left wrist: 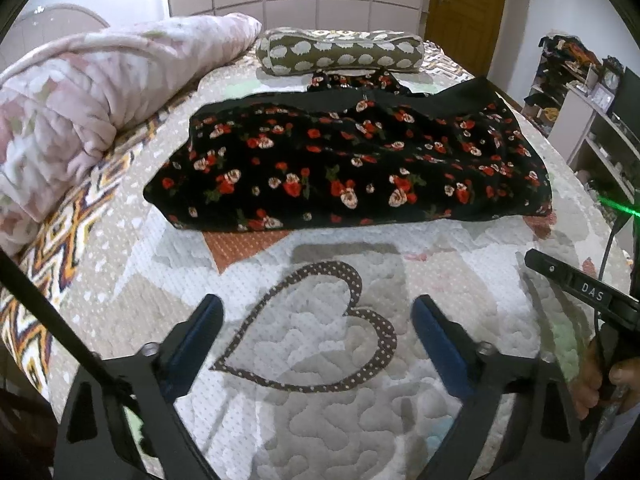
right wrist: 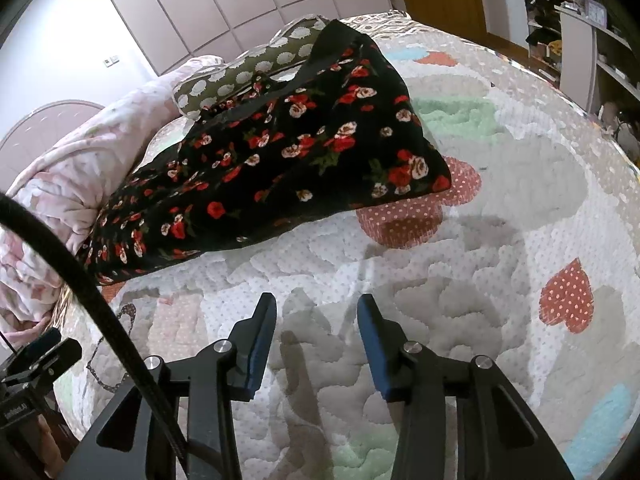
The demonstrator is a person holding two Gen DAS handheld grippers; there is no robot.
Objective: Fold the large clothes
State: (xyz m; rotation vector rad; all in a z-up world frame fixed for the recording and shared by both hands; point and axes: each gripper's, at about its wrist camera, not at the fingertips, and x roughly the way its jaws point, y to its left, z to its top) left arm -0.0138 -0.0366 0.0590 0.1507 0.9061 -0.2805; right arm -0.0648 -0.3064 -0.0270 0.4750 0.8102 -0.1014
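A black garment with red and white roses [left wrist: 352,160] lies folded into a wide rectangle on the bed; it also shows in the right wrist view [right wrist: 280,156]. My left gripper [left wrist: 318,306] is open and empty, hovering above the quilt in front of the garment's near edge, apart from it. My right gripper [right wrist: 316,306] is open and empty, above the quilt near the garment's near right corner, apart from it. Part of the right gripper's body shows at the right edge of the left wrist view [left wrist: 584,288].
The bed has a quilted cover with hearts [left wrist: 320,360]. A rolled pink blanket [left wrist: 80,112] lies along the left side. An olive bolster pillow with white dots [left wrist: 340,52] lies behind the garment. Shelves with clutter [left wrist: 592,100] stand right of the bed.
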